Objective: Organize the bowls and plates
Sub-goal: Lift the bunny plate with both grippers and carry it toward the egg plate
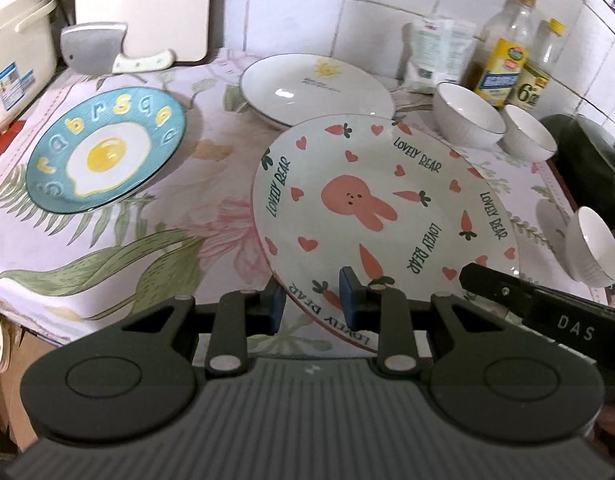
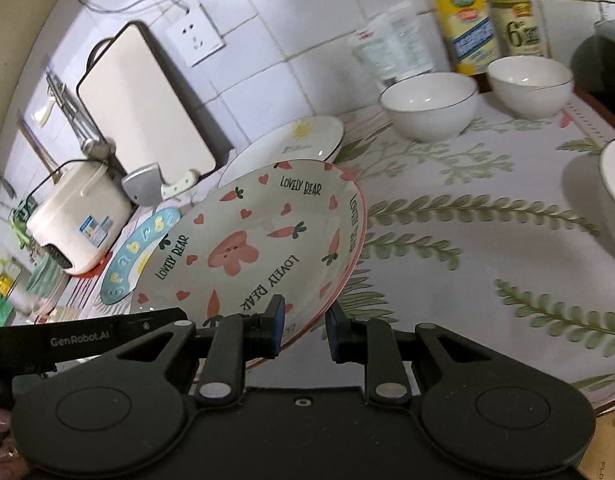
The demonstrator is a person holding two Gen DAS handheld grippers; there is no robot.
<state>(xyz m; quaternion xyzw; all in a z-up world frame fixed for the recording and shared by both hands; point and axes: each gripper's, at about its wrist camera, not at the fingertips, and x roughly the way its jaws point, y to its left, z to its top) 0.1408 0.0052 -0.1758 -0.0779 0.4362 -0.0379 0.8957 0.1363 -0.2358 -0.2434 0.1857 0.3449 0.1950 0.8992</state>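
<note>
Both claws are clamped on the same dish: the left gripper (image 1: 312, 300) pinches the near rim of the rabbit plate (image 1: 371, 204) between its blue pads, pointing steeply down at the counter, while the right gripper (image 2: 303, 330) bites the same rim alongside it, angled more shallowly and rolled so the plate tilts across its view. The plate hangs lifted and slanted above the floral tablecloth (image 1: 155, 240), held at one edge by the pair. Beyond it, the sun plate (image 1: 317, 90) lies flat near the tiled wall, its front edge hidden behind the raised plate. Off to the left sits the blue egg plate (image 1: 107, 148). To the right, three white bowls (image 1: 467, 118) stand on the cloth.
</note>
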